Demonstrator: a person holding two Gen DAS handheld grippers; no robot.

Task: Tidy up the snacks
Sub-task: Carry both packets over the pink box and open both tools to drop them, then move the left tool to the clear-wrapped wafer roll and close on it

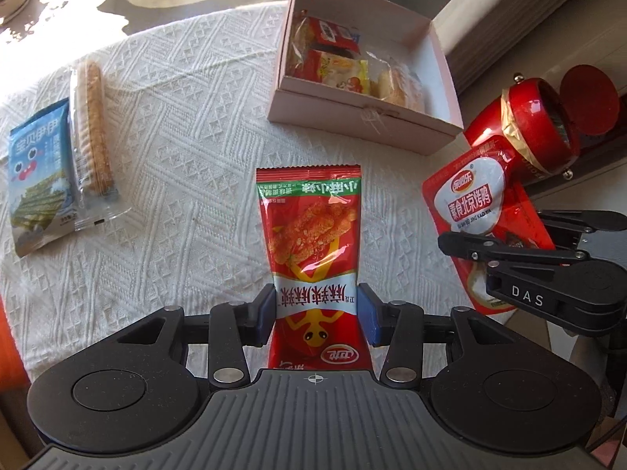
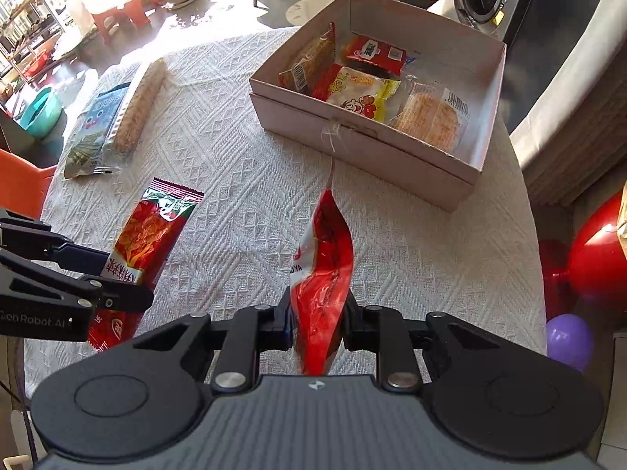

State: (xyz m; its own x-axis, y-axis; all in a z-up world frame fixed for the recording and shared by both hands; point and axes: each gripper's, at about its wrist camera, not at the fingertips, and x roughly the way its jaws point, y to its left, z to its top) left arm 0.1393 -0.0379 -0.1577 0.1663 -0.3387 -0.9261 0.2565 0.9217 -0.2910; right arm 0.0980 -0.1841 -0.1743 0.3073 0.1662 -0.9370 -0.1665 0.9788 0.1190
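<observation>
My left gripper [image 1: 318, 311] is shut on a red and green snack packet [image 1: 311, 231], held flat above the table; it also shows in the right wrist view [image 2: 147, 235]. My right gripper [image 2: 316, 315] is shut on a red and white snack pouch [image 2: 323, 270], held edge-on; the pouch shows in the left wrist view [image 1: 476, 203]. An open pink box [image 1: 364, 115] with several snacks stands at the far right of the table, and shows in the right wrist view [image 2: 364, 145].
A blue seaweed packet [image 1: 39, 172] and a clear-wrapped biscuit stick [image 1: 92, 129] lie at the table's left. A white textured cloth [image 1: 188, 149] covers the round table. A red ball [image 2: 599, 250] and purple balloon [image 2: 568, 340] sit off the right edge.
</observation>
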